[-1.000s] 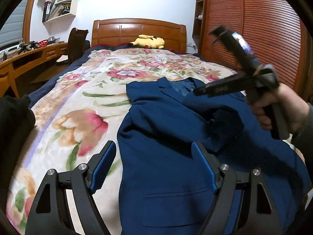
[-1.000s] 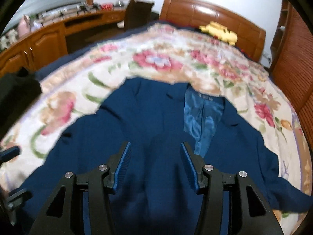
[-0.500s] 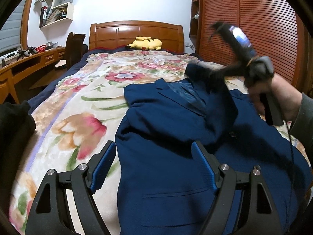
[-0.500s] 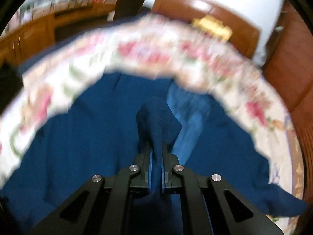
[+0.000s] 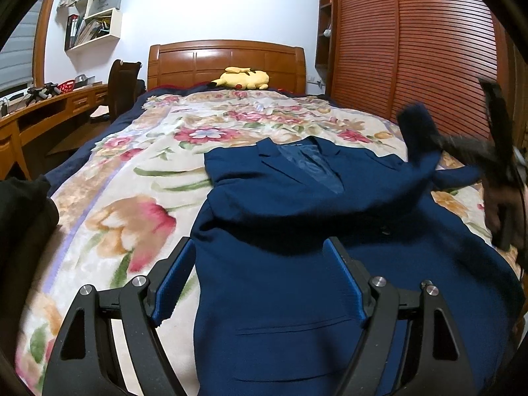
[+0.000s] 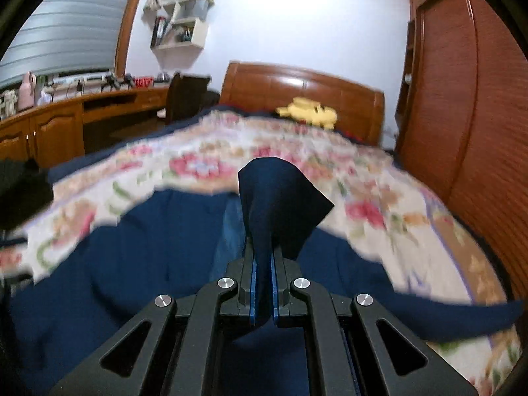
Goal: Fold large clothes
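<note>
Navy suit jacket lies on the floral bed; right hand-held gripper pinches its lifted sleeve for folding inward, while left hand-held gripper hovers spread.

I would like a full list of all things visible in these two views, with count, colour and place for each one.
navy blue suit jacket: one, dark blue, spread on the bed, one part lifted
floral fleece blanket: one, cream with pink flowers, covering the bed
wooden headboard: one, brown, far end of bed
yellow plush toy: one, by the headboard
white wall shelves: several, upper left wall
wooden desk: one, brown, left side
slatted wooden wardrobe: one, reddish brown, right side
left claw: open, above the jacket
right claw: shut on jacket fabric
</note>
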The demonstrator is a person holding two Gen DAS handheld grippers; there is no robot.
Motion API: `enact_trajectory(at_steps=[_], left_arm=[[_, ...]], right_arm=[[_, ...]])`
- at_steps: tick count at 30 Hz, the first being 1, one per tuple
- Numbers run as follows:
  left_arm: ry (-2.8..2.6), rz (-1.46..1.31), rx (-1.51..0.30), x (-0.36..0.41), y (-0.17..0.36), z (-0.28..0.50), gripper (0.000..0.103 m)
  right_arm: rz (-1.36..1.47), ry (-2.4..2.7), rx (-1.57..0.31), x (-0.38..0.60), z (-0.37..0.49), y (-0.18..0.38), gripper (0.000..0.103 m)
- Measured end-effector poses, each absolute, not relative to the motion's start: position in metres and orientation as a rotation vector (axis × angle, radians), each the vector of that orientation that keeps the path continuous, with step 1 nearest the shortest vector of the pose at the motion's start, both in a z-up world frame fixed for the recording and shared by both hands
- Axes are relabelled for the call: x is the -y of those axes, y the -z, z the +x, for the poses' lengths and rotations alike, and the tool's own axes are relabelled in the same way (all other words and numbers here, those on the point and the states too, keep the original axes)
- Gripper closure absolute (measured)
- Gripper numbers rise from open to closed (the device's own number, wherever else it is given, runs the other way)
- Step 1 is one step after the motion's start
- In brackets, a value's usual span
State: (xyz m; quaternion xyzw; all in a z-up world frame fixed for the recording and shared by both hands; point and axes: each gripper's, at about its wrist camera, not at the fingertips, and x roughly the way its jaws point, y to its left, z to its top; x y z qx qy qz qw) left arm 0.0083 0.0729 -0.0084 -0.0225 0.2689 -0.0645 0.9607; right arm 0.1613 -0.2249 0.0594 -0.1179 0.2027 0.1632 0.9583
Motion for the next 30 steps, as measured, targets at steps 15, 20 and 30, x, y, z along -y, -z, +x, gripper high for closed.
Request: enact_trajectory(at_steps=[15,20,30], left_arm=[[0.182,-0.063,-0.534,-0.054,0.003,0.005,0.023],[0.182,-0.046,-0.53,-0.052,0.002,0.001,0.023],[0.179,-0.064,-0.529,-0.061,0.002,-0.004,0.023]], right_arm=[[-0.156,-0.33,-0.658,0.26,0.076,0.002,0.097],[-0.15,-0.347,-0.683,0.269,0.047,0.001,0.093],[-0.185,-0.324,-0.573,0.269,-0.001,-0.051,0.066]])
